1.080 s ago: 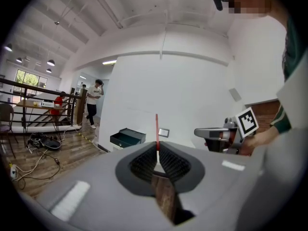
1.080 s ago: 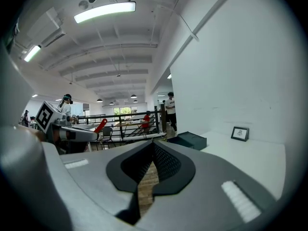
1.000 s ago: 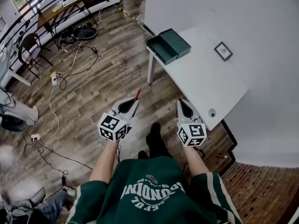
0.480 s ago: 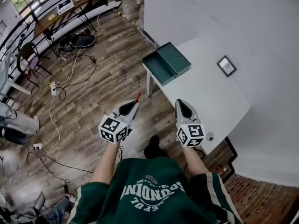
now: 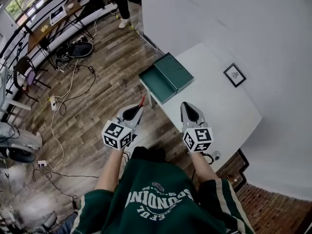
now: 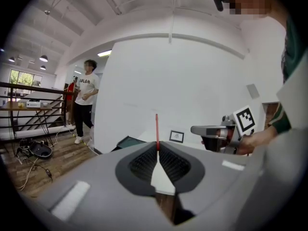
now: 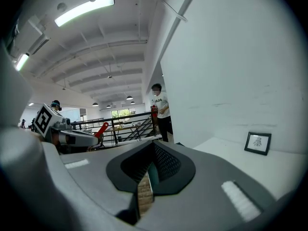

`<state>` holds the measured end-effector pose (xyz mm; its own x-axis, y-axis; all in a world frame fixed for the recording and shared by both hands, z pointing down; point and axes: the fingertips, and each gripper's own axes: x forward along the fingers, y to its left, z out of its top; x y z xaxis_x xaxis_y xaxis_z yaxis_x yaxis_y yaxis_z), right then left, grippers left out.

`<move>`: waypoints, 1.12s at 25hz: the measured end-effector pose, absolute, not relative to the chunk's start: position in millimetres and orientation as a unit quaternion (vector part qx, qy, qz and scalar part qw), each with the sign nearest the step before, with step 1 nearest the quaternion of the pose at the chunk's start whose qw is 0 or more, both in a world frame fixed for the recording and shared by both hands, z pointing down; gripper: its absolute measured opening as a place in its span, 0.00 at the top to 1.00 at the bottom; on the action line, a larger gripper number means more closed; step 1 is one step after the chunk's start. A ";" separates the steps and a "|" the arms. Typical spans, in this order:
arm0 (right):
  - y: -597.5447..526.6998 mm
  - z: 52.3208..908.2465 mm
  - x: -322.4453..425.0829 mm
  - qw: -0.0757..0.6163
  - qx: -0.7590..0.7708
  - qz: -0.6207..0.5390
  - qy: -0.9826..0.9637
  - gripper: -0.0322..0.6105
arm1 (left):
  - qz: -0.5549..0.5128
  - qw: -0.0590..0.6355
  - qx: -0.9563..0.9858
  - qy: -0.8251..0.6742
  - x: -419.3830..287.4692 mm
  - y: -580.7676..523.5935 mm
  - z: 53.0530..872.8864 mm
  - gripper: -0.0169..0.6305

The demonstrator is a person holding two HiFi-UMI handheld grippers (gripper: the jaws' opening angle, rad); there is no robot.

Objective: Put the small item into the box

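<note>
A thin, straight red stick (image 6: 156, 129) is pinched between the ribbed black pads of the left gripper (image 5: 139, 106), most of it poking out. The right gripper (image 5: 189, 107) has its jaws pressed together, empty. The dark green box (image 5: 165, 78) (rectangular, lying open) sits on the smooth white table's (image 5: 219, 106) corner, well apart from the stick, whose material is too small to tell.
</note>
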<state>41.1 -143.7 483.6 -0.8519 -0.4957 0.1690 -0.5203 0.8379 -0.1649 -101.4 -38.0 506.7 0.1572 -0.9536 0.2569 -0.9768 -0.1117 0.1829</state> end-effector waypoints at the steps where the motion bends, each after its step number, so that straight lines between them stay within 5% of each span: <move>1: -150.7 485.2 40.5 0.060 0.269 0.104 -0.956 0.95 | 0.038 0.156 0.747 -0.645 -103.3 -47.0 507.6 0.88; 28: -296.6 486.7 -44.2 0.078 0.508 0.124 -0.849 0.95 | 0.068 0.178 0.892 -0.409 -199.7 -285.4 529.3 0.88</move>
